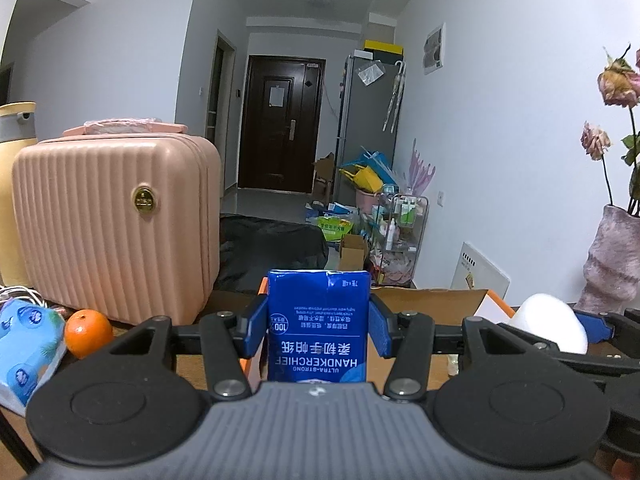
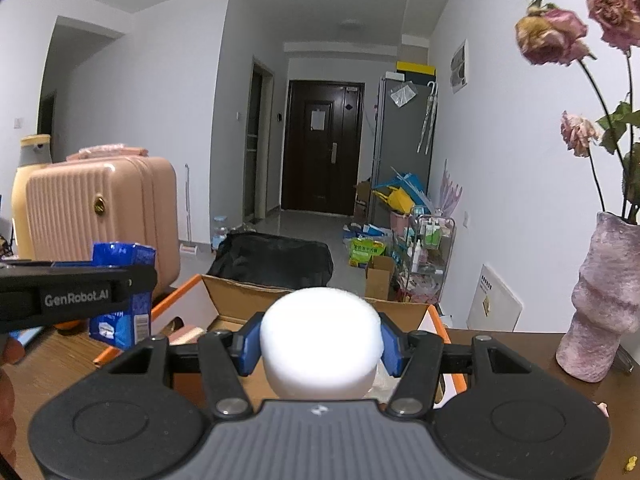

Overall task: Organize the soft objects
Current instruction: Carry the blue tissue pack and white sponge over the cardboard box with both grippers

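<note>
My left gripper [image 1: 318, 326] is shut on a blue handkerchief tissue pack [image 1: 318, 320], held upright between its blue pads above the table. The same pack [image 2: 122, 256] and the left gripper [image 2: 80, 294] show at the left of the right wrist view. My right gripper [image 2: 320, 338] is shut on a white soft foam ball [image 2: 320, 340]; that ball [image 1: 554, 320] appears at the right of the left wrist view. An open cardboard box with orange edges [image 2: 224, 294] sits just ahead of both grippers, its flap [image 1: 432, 300] visible behind the pack.
A pink ribbed suitcase [image 1: 116, 228] stands at the left, with an orange [image 1: 88, 332] and a blue-patterned tissue bundle [image 1: 28, 348] beside it. A pink vase with dried roses [image 2: 600, 300] stands at the right on the wooden table [image 2: 52, 364]. Clutter lines the hallway beyond.
</note>
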### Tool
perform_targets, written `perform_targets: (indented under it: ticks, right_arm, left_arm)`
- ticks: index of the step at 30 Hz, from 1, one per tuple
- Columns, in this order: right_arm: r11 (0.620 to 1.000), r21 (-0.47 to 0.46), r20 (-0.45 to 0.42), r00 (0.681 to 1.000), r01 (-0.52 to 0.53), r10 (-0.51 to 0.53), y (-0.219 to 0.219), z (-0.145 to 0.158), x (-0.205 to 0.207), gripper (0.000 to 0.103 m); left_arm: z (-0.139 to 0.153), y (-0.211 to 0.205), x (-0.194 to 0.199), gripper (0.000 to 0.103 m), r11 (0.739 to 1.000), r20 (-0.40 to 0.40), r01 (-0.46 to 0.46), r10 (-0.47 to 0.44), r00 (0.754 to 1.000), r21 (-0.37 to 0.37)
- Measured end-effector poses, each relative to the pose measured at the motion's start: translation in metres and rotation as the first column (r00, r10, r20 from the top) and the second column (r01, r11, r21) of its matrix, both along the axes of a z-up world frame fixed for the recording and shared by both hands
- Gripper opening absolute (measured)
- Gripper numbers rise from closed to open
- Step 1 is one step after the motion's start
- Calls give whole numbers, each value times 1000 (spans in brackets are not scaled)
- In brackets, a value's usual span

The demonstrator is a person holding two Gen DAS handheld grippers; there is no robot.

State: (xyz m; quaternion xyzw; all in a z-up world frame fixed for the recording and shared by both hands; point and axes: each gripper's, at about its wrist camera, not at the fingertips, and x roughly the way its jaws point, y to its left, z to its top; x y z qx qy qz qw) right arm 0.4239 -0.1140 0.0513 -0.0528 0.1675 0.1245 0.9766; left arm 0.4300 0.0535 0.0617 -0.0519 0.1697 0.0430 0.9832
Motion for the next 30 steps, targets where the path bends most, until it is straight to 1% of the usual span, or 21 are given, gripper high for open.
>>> perform_targets:
  ticks: [11, 16, 22, 26, 30]
  right_arm:
    - [998, -60, -65, 998, 21, -25, 12, -19, 38, 56]
    - [996, -85, -105, 993, 37, -46, 18, -30, 55, 56]
    - [995, -86, -132, 989, 50, -61, 20, -41, 66, 56]
    - [997, -66, -130, 990, 48, -57, 19, -45, 67, 56]
    - [997, -54, -127, 990, 62, -68, 16, -47, 66, 56]
  left_arm:
    - [-18, -15, 43, 52, 999, -59, 14, -12, 998, 38]
    - [-30, -19, 57, 52, 998, -88, 2, 3, 996, 60]
    - [-36, -27, 59, 52, 995, -71, 2, 5, 997, 100]
    - [-38, -32, 56, 52, 993, -54, 13, -6, 999, 118]
    - [-37, -34, 51, 53, 992, -21, 56, -54, 998, 109]
